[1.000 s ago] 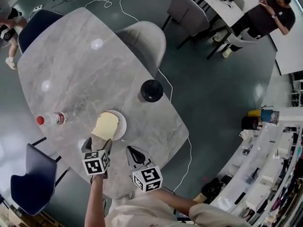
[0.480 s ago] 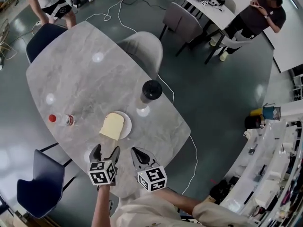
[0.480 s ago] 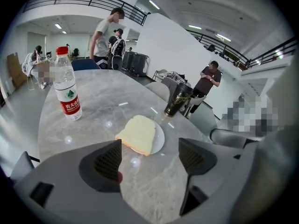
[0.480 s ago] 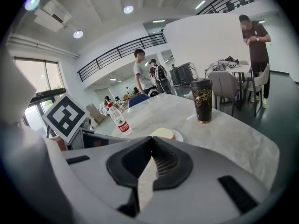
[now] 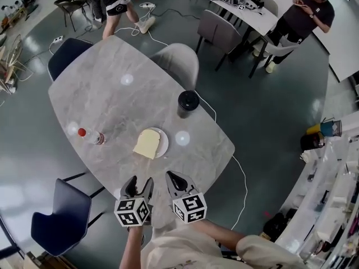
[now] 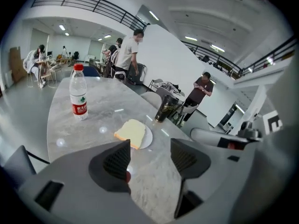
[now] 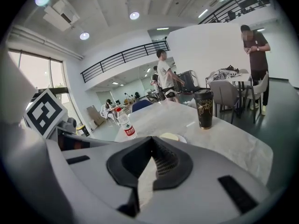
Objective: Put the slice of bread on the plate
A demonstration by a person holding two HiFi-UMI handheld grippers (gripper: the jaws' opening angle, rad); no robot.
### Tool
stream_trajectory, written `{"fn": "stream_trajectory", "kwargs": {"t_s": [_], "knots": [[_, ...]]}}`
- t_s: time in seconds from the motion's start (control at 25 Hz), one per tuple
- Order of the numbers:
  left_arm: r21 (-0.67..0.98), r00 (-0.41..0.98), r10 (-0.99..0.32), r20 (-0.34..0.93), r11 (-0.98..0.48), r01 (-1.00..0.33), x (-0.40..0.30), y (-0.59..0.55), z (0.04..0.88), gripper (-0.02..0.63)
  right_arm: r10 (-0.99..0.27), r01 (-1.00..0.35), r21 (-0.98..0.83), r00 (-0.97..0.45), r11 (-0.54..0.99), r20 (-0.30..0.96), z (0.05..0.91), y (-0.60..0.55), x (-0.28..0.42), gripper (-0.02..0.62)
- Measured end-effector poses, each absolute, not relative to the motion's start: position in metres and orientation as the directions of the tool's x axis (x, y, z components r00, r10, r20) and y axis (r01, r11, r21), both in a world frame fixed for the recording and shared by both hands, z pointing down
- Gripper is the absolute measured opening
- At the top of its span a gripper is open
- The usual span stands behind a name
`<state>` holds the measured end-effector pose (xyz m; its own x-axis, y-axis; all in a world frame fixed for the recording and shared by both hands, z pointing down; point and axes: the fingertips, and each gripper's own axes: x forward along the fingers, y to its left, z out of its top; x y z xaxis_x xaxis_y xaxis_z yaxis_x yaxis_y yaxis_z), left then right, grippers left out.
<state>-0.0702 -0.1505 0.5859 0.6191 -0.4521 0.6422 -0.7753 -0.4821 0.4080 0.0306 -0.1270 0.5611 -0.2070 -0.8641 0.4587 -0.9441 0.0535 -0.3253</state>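
Note:
A pale slice of bread lies on a small white plate on the grey marble table, overhanging the plate's left rim. Both grippers hang over the table's near edge, well back from the plate. My left gripper is open; its jaws have just been closing, with nothing between them. My right gripper is shut and empty. The left gripper view shows the bread and plate beyond the open jaws. In the right gripper view the bread peeks over the shut jaws.
A water bottle with a red cap stands left of the plate and a black cup behind it. Chairs ring the table; a dark one is at the near left. People stand at the far end.
Both grippers have drawn back from the plate toward the table's near edge and risen. The left jaws stand narrower than before. The bread stays on the plate.

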Motion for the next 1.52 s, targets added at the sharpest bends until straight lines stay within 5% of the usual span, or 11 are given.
{"fn": "stream_trajectory", "kwargs": {"t_s": [0.08,0.28,0.56,1.52], "knots": [[0.456,0.643,-0.456,0.616,-0.459,-0.762,-0.072,-0.142,0.578,0.265,-0.877,-0.951,-0.303,-0.2,0.066,0.437,0.551,-0.125,0.027,0.005],[0.448,0.64,-0.502,0.582,-0.459,-0.767,-0.082,-0.116,0.555,0.092,-0.91,-0.962,-0.257,-0.186,0.092,0.371,0.518,-0.111,0.011,0.005],[0.45,0.66,-0.51,0.552,-0.484,-0.75,-0.096,-0.069,0.525,0.04,-0.922,-0.96,-0.249,-0.205,0.124,0.329,0.49,-0.076,-0.011,0.005],[0.463,0.73,-0.499,0.467,-0.565,-0.683,-0.127,0.054,0.475,0.011,-0.955,-0.963,-0.266,-0.112,0.037,0.273,0.449,0.042,-0.036,0.005]]}}
